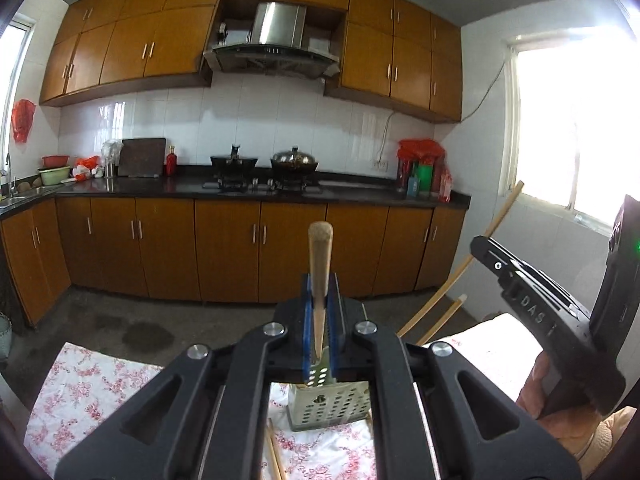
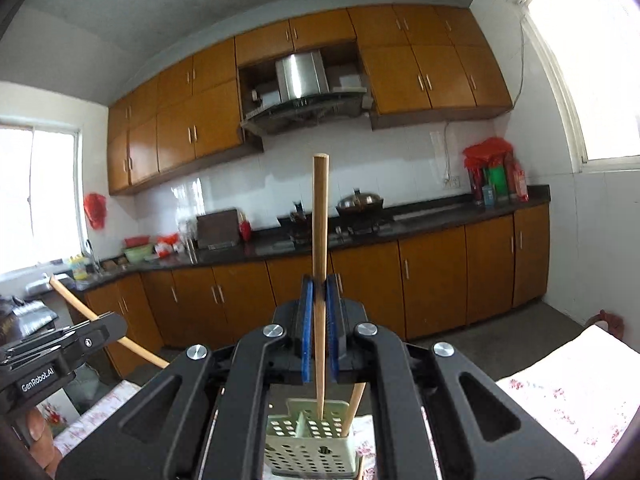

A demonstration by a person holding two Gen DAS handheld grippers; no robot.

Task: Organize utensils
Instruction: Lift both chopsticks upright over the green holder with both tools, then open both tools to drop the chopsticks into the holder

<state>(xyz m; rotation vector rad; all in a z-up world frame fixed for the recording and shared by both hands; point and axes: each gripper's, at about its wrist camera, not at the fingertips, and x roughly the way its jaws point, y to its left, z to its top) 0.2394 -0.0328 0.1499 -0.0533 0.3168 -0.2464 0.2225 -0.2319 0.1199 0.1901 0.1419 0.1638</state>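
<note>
My left gripper (image 1: pixel 319 312) is shut on a wooden chopstick (image 1: pixel 320 264), held upright with its tip over the pale green perforated utensil holder (image 1: pixel 328 404) on the floral tablecloth. My right gripper (image 2: pixel 319 320) is shut on another wooden chopstick (image 2: pixel 320 240), whose tip reaches into the utensil holder (image 2: pixel 312 444). A further chopstick (image 2: pixel 354 408) leans inside the holder. The right gripper's body (image 1: pixel 532 308) shows at the right of the left wrist view, with chopsticks (image 1: pixel 472 264) slanting beside it. The left gripper's body (image 2: pixel 56 352) shows at the left of the right wrist view.
Loose chopsticks (image 1: pixel 274 456) lie on the floral tablecloth (image 1: pixel 88 392) left of the holder. Behind are brown kitchen cabinets (image 1: pixel 224 248), a dark counter with a stove and wok (image 1: pixel 294 162), and a bright window (image 1: pixel 580 120) at the right.
</note>
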